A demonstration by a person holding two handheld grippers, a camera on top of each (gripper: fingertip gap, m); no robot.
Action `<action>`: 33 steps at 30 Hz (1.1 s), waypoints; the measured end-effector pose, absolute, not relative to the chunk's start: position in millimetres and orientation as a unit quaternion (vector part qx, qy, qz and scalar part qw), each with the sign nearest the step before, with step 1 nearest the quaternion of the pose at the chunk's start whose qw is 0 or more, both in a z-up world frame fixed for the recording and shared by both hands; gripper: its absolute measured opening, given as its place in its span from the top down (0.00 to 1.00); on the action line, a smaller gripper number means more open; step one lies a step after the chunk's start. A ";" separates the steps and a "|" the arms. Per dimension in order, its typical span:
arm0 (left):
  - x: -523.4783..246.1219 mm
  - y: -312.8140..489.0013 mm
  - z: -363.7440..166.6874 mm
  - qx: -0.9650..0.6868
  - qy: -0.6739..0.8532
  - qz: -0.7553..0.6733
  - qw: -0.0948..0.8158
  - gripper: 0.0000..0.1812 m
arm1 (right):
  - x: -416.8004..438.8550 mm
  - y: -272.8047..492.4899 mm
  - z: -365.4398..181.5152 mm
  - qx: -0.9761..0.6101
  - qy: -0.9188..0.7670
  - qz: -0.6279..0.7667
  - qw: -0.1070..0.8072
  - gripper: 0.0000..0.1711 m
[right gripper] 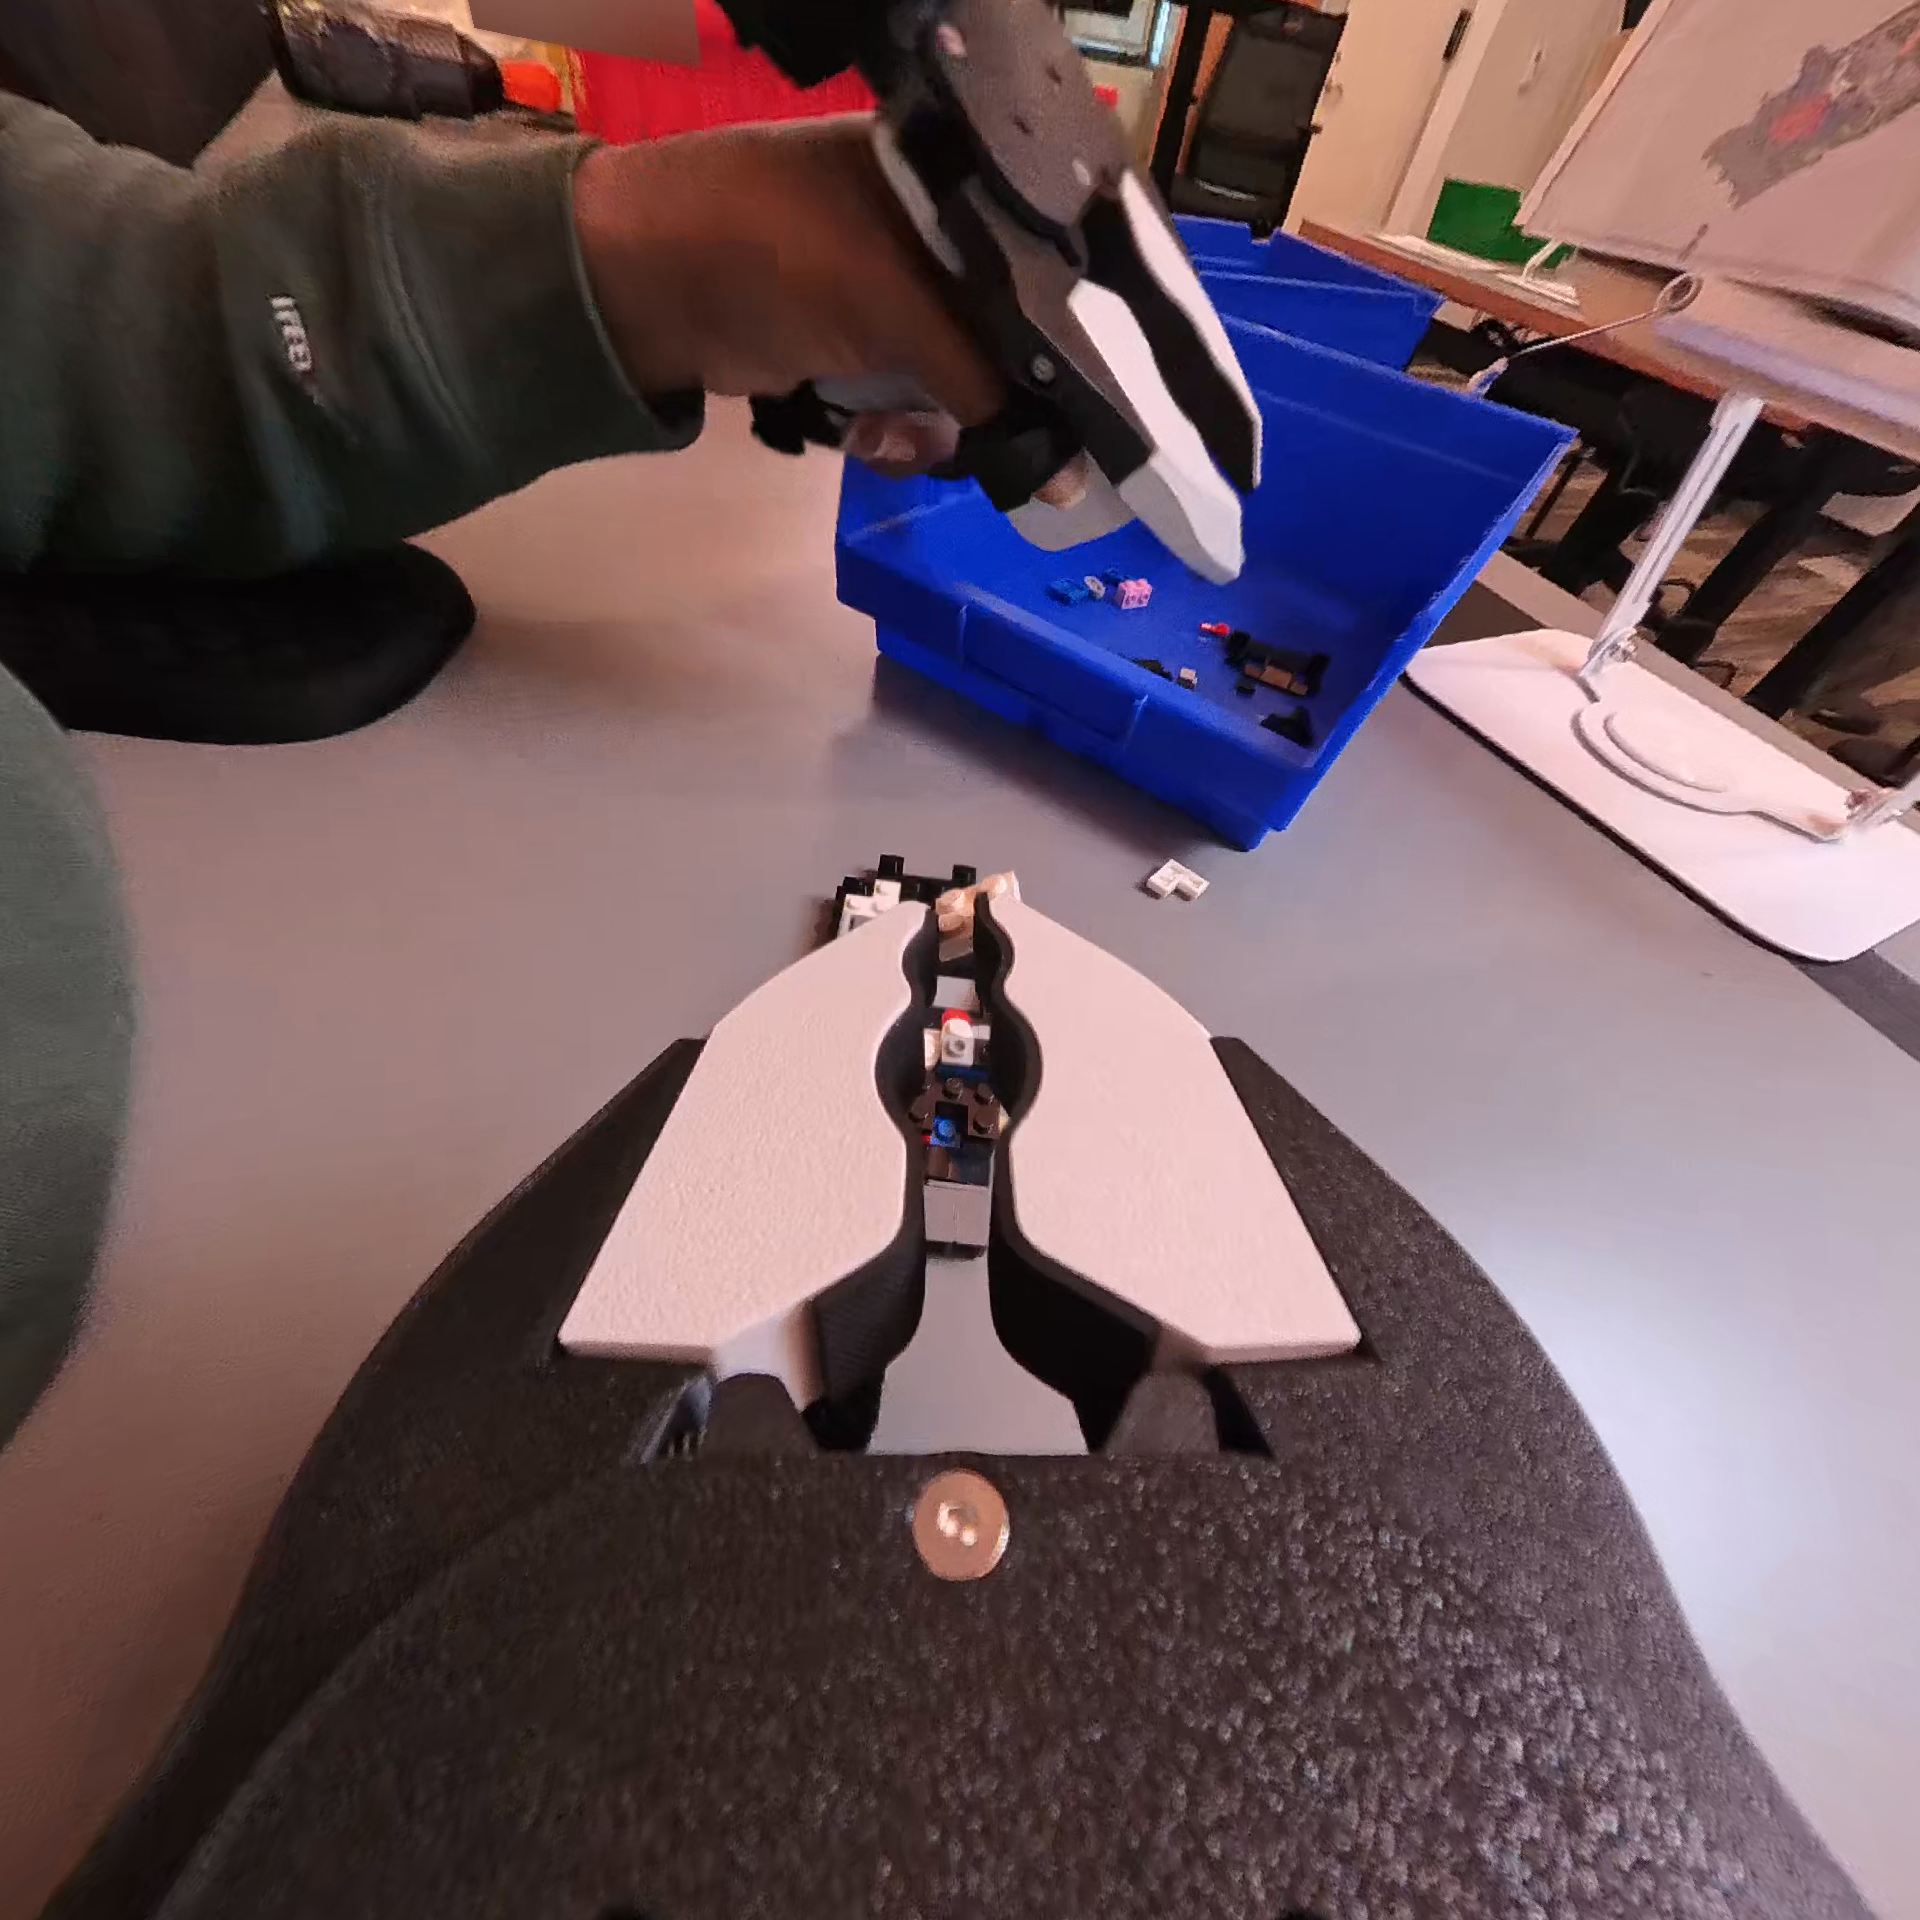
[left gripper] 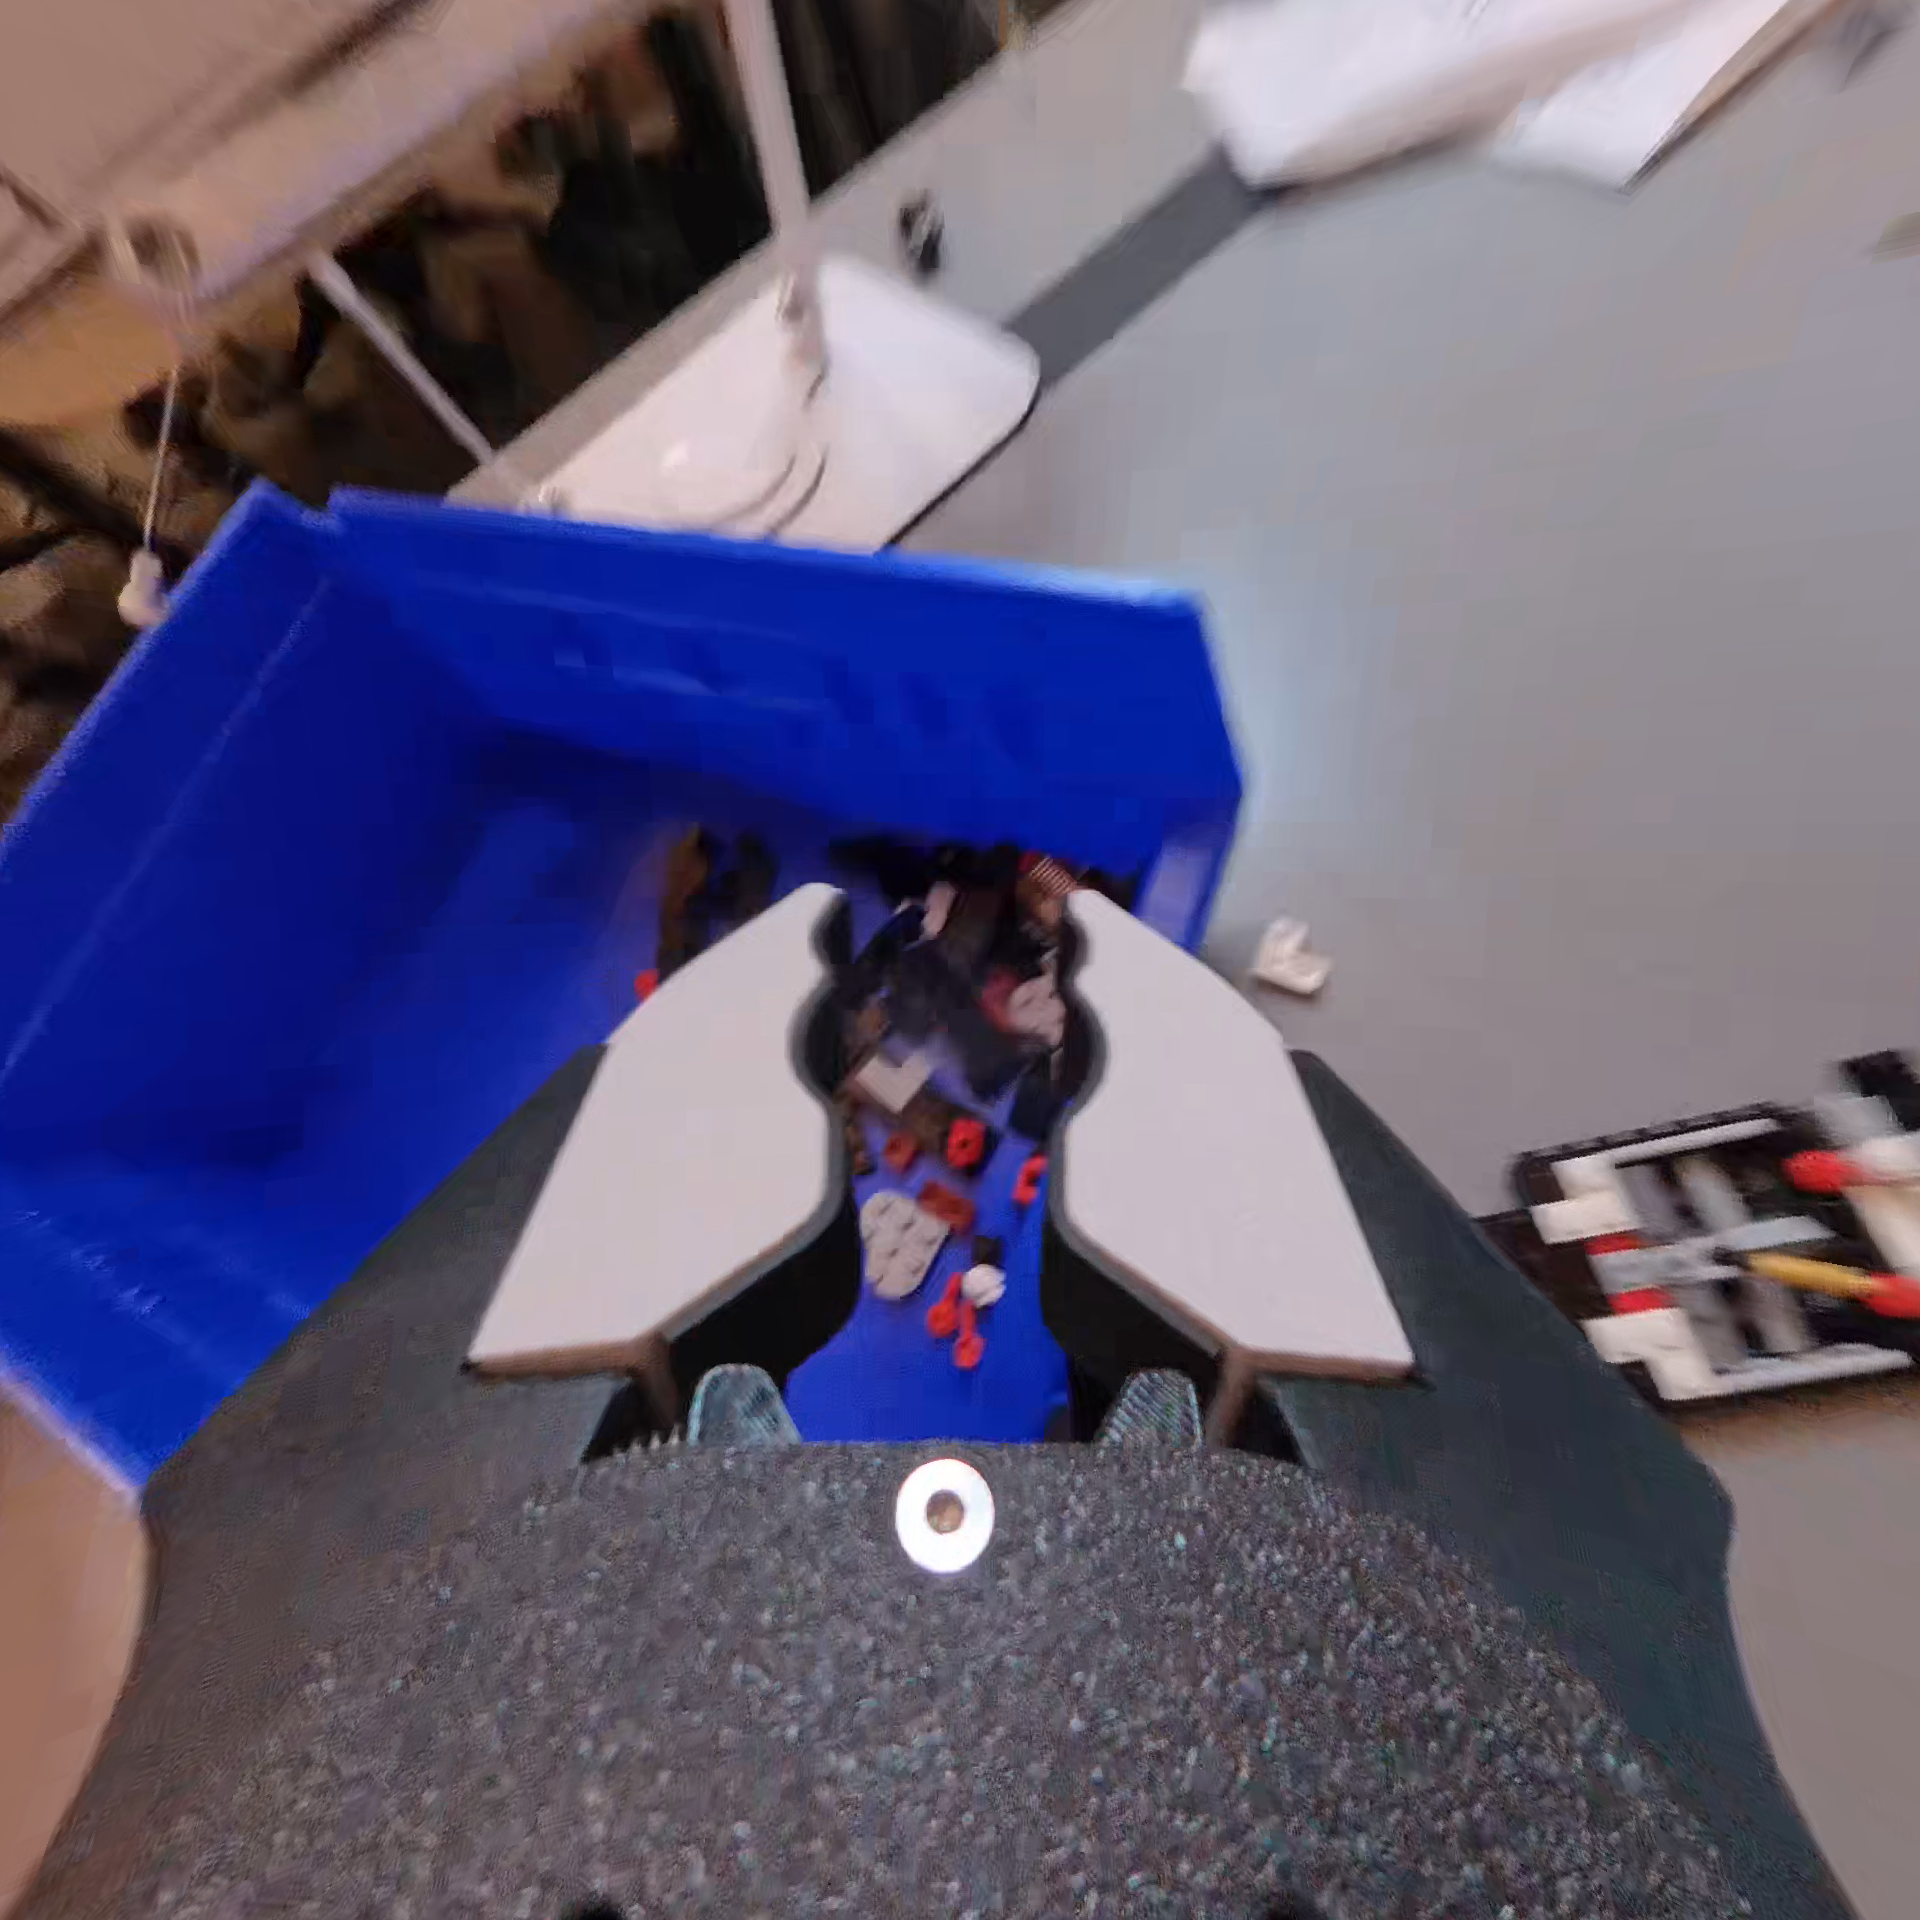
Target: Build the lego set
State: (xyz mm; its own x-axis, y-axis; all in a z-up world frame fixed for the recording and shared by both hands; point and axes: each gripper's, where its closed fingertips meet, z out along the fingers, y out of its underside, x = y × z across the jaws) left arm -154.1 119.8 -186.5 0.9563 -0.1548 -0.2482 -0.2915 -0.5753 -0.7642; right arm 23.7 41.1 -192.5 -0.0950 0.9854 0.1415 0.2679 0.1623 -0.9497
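Two grippers: you held one in each hand over a grey table [right gripper: 520, 883].
Right gripper [right gripper: 971, 920]: your jaws were closed on a small tan brick [right gripper: 961, 914], right above the brick model [right gripper: 961, 1132] on the table.
Left gripper [left gripper: 951, 914]: your jaws stood apart, holding nothing, hovering over the blue bin [left gripper: 312, 883].
Bin: loose bricks [left gripper: 935, 1174], red, grey and black, lay on its floor.
Nearby: a grey L-shaped piece [right gripper: 1176, 881] lay between model and bin; a white stand [right gripper: 1662, 769] stood beyond the bin.
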 end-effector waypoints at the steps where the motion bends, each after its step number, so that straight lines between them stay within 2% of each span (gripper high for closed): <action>1: -159.0 121.1 -195.5 -0.895 0.127 0.088 0.419 0.74 | 23.2 40.4 -194.7 -0.506 -0.622 0.401 0.443 0.96; 4: -156.1 120.8 -210.8 -0.907 0.133 0.074 0.393 0.65 | 24.2 39.3 -200.6 -0.513 -0.626 0.395 0.436 0.96; 8: -146.9 118.6 -206.0 -0.893 0.166 0.073 0.411 0.64 | 25.6 45.0 -200.0 -0.523 -0.614 0.394 0.441 0.96; 10: -112.8 110.6 -195.0 -0.875 0.202 -0.026 0.440 0.69 | 26.1 46.2 -194.5 -0.521 -0.603 0.406 0.447 0.96; 12: -61.5 89.9 -178.0 -0.842 0.209 -0.222 0.444 0.76 | 27.4 46.3 -185.9 -0.505 -0.596 0.410 0.471 0.96; 15: -6.5 53.1 -157.8 -0.770 0.204 -0.468 0.382 0.80 | 28.2 44.3 -179.2 -0.473 -0.608 0.384 0.510 0.96; 18: 16.8 45.1 -165.7 -0.746 0.177 -0.546 0.337 0.83 | 26.8 35.9 -174.2 -0.443 -0.618 0.372 0.532 0.96; 21: 32.6 37.6 -166.6 -0.726 0.177 -0.592 0.303 0.91 | 25.4 33.3 -173.3 -0.437 -0.621 0.364 0.539 0.96; 22: 33.6 37.4 -169.0 -0.730 0.192 -0.579 0.307 0.97 | 25.6 32.9 -172.7 -0.437 -0.620 0.365 0.539 0.97; 26: 10.7 56.8 -161.5 -0.763 0.224 -0.464 0.391 0.98 | 28.0 50.3 -165.1 -0.458 -0.588 0.348 0.569 0.99; 27: -8.8 70.7 -160.3 -0.784 0.210 -0.401 0.424 0.98 | 29.2 54.9 -168.1 -0.473 -0.586 0.351 0.557 0.98; 29: -73.4 102.5 -165.5 -0.833 0.188 -0.174 0.490 0.97 | 30.2 59.5 -184.7 -0.507 -0.598 0.363 0.504 0.94; 31: -135.5 115.4 -166.4 -0.856 0.141 0.007 0.497 0.98 | 30.8 56.4 -206.2 -0.533 -0.623 0.369 0.437 0.91; 32: -155.9 115.8 -171.1 -0.870 0.119 0.054 0.476 0.96 | 30.9 54.7 -216.4 -0.545 -0.633 0.369 0.408 0.90; 33: -167.7 114.1 -179.9 -0.884 0.114 0.080 0.446 0.81 | 31.2 52.6 -225.2 -0.556 -0.641 0.369 0.380 0.89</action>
